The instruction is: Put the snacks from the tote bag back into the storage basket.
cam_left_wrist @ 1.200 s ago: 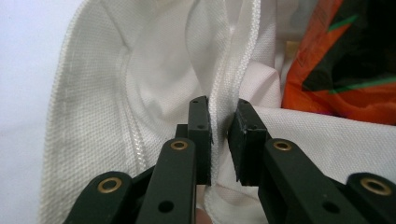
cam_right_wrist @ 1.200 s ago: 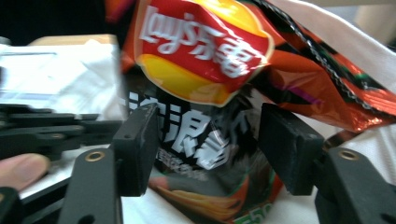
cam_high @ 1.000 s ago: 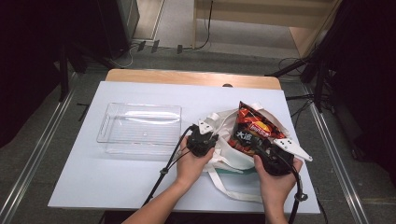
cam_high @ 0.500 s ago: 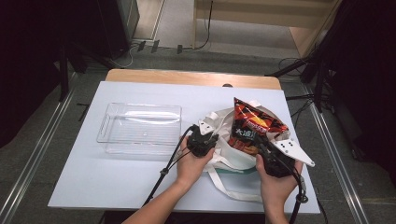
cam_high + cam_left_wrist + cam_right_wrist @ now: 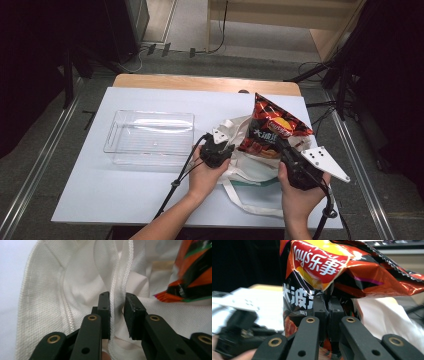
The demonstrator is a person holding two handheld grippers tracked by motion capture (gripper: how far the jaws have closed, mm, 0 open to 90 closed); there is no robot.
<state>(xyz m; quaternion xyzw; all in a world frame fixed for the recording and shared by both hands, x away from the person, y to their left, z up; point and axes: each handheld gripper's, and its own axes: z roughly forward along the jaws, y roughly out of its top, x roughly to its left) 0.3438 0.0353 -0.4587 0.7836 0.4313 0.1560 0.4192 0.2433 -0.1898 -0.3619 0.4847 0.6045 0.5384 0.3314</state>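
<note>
- My right tongs [image 5: 326,308] are clamped tight on the chip bag [image 5: 272,127], pinching its crinkled foil low on the front, under the logo.
- Those tongs have just been closing, with the foil between them.
- From the high view the chip bag stands tilted above the white tote bag [image 5: 250,165], its top corner pointing away from me, its lower end at the tote's mouth.
- My left tongs [image 5: 117,312] sit at the tote's near left edge, and a seamed fold of white cloth runs up between them.
- The left jaw lies against that fold; the right jaw stands a little off it, so these tongs are slightly open. They have just been opening a bit.
- The tote bag lies crumpled on the right half of the pale tabletop [image 5: 130,200], with one strap looping toward me.
- A clear plastic bin [image 5: 150,137] sits on the tabletop to the left of the tote, apart from it.
</note>
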